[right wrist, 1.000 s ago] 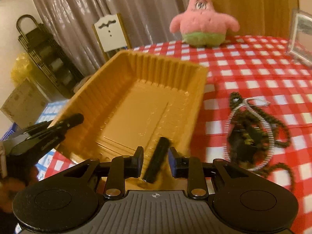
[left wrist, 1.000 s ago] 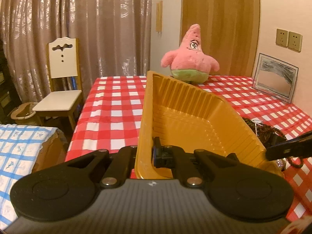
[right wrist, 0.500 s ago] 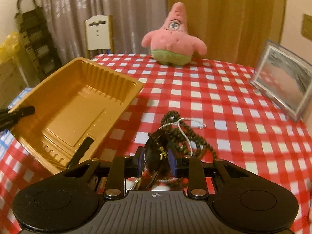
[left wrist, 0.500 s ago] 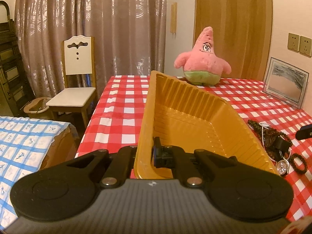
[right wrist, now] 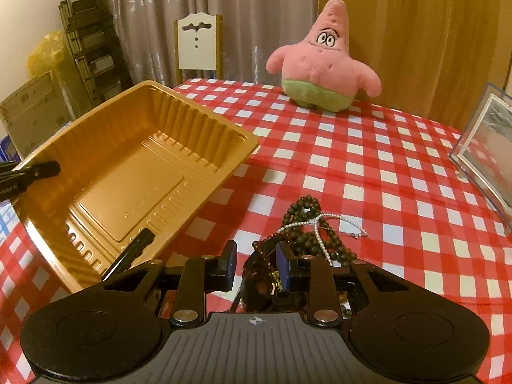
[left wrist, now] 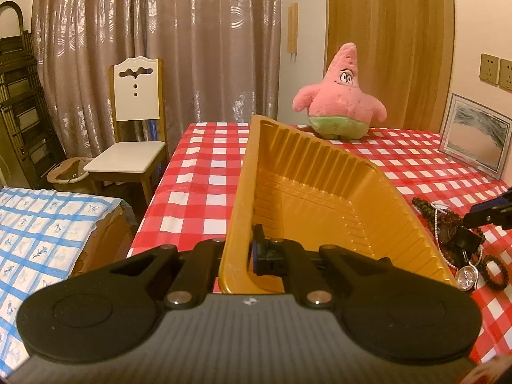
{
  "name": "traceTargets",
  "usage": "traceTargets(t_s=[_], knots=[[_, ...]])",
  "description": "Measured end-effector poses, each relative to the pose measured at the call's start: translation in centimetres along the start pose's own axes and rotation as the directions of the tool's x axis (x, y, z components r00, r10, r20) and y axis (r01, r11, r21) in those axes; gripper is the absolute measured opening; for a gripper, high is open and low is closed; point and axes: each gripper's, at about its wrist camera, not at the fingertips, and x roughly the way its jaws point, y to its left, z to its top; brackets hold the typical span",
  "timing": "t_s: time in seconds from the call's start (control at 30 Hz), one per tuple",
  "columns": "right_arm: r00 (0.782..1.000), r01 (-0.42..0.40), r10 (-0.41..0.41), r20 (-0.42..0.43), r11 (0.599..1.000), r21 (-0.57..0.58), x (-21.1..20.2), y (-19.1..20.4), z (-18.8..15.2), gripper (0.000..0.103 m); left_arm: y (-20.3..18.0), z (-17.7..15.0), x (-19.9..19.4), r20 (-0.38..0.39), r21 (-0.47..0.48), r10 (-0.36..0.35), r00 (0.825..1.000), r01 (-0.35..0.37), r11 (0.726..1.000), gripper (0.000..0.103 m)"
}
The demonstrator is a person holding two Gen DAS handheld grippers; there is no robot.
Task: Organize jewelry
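hovering: right gripper (right wrist: 256, 264), fingers spread apart, now low over the jewelry pile (right wrist: 307, 233); a second ago it sat at the tray's near rim.
pinching: left gripper (left wrist: 238, 252), pressed together on the near wall of the gold tray (left wrist: 320, 198), tilting it; unchanged.
tray contents: black stick-shaped piece (right wrist: 131, 252) lying at the near corner, released there; rest of the floor bare.
pile: dark bead strand, pearl strand (right wrist: 323, 227), watch (left wrist: 467, 276), tangled on the checked tablecloth (right wrist: 368, 160) just beside the tray.
meaning: one item filed; next pick likely from the tangle, which may lift together.
far: pink starfish plush (right wrist: 323, 73), picture frame (left wrist: 473, 140), white chair (left wrist: 136, 128).
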Motion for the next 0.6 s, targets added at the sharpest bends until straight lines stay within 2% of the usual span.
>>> traceTargets(t_s=[0.17,0.3,0.5,0.6], knots=[[1.0,-0.001,0.001,-0.01,1.0,-0.006,0.8,-0.4,0.2,0.027,0.0,0.0,0.0,0.0,-0.003,0.002,1.0,-0.002,1.0,0.004],[1.0,-0.005,0.004,-0.022,1.0,-0.014,1.3,-0.6,0.1,0.013,0.1,0.1,0.1,0.0,-0.006,0.001,1.0,-0.001,1.0,0.004],[1.0,-0.014,0.013,-0.017,0.999,-0.035,1.2,-0.5,-0.1,0.004,0.1,0.1,0.1,-0.001,-0.007,0.001,1.0,-0.001,1.0,0.004],[1.0,-0.014,0.013,-0.009,0.999,-0.042,0.8,-0.5,-0.2,0.004,0.1,0.1,0.1,-0.001,-0.007,0.002,1.0,-0.002,1.0,0.004]])
